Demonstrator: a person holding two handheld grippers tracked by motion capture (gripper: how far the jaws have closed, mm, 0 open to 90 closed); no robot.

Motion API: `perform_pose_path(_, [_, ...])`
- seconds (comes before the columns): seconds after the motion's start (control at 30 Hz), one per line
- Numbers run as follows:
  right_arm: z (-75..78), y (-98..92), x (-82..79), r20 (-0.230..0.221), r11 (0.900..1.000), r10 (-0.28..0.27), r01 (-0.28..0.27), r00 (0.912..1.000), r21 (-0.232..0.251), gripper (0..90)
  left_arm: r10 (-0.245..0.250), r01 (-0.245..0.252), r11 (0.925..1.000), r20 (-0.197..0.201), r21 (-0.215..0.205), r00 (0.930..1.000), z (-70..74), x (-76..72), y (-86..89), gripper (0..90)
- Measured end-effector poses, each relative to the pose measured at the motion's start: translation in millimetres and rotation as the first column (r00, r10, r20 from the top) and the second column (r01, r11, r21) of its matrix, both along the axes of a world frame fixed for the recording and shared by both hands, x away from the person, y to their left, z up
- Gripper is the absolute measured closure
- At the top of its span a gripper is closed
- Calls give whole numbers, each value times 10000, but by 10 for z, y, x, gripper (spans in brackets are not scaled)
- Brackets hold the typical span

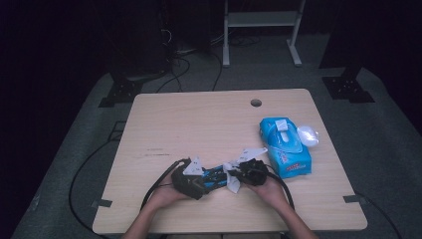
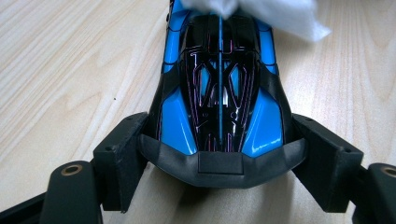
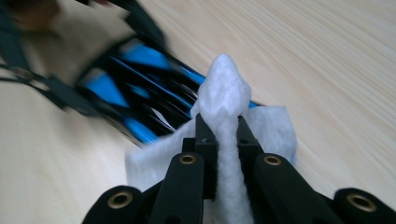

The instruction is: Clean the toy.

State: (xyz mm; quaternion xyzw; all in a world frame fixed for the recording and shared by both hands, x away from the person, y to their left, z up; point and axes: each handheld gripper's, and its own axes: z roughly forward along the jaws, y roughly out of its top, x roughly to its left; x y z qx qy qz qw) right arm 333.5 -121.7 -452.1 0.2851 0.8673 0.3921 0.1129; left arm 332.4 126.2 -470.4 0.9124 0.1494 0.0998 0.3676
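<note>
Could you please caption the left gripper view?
Hand-held gripper clamps blue-and-black toy car; white wipe touches its far end.

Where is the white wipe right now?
The white wipe is pinched in the right gripper, pressed against one end of the blue and black toy car, near the table's front edge, left of the blue wipes pack.

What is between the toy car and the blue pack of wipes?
The right hand-held gripper, shut on a white wipe, lies between the toy car and the wipes pack in the high view.
</note>
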Motion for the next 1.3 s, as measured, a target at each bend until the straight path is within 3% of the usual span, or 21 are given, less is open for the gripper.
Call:
perform_pose_path(0.1, [-20,-99,30,-216,9992,-386,384,9990,-100,849,8,-8,10000,15,-42,10000,-5,1,-7,243])
perform_pose_path(0.2, [-9,-26,-39,-369,9992,184,-171,9992,354,848,-22,22,10000,24,-33,10000,-5,6,-2,244])
perform_pose_path(0.27, [-11,-1,-67,-173,9994,284,-280,9994,224,848,-31,31,10000,35,-8,10000,-3,7,-4,244])
perform_pose_path(0.33, [-34,-85,-19,-622,9988,99,-68,9980,489,849,8,-7,10000,47,-53,10000,-8,-1,-13,244])
perform_pose_path(0.47, [-25,-239,27,-703,9983,-461,485,9965,322,849,-6,7,10000,54,-80,10000,-12,7,-33,244])
perform_pose_path(0.57, [-16,-216,37,-722,9982,-455,481,9964,354,849,-45,45,10000,-1,-78,10000,-9,17,-34,244])
perform_pose_path(0.6, [7,-126,89,-823,9958,-375,441,9959,804,850,-50,50,10000,29,-76,10000,-11,19,-44,244])
perform_pose_path(0.63, [12,-81,115,-815,9955,-342,412,9961,852,850,-43,43,10000,38,-48,10000,-9,17,-46,244])
perform_pose_path(0.73, [11,38,204,-770,9971,-215,271,9968,717,850,-46,46,10000,30,-44,10000,-9,10,-24,244])
perform_pose_path(0.8, [-4,-15,223,-430,9984,-553,559,9975,123,850,-70,70,10000,33,-27,10000,-8,8,-13,244])
perform_pose_path(0.83, [-4,-15,223,-430,9984,-553,559,9975,123,850,-70,70,10000,33,-27,10000,-8,8,-13,244])
perform_pose_path(0.9, [-56,-184,231,-676,9933,-1074,1099,9919,349,850,-98,98,9999,41,-36,9999,-9,13,-25,244])
perform_pose_path(0.97, [-35,-113,213,-432,9954,-934,942,9947,153,850,-102,102,9999,57,-42,9999,-11,13,-27,244])
perform_pose_path(1.1, [6,108,272,-403,9984,-507,517,9979,236,850,-95,95,10000,93,19,9999,-8,9,-27,244])
perform_pose_path(1.2, [-22,44,304,-517,9978,-539,557,9972,346,852,-123,123,9999,2,0,9999,-7,22,-31,244])
perform_pose_path(1.23, [-41,-91,280,-511,9958,-881,891,9948,185,852,-107,107,9999,5,-60,9999,-12,21,-31,244])
perform_pose_path(1.3, [-44,-126,268,-445,9949,-996,1001,9940,82,852,-128,129,9999,56,-105,9999,-19,21,-30,244])
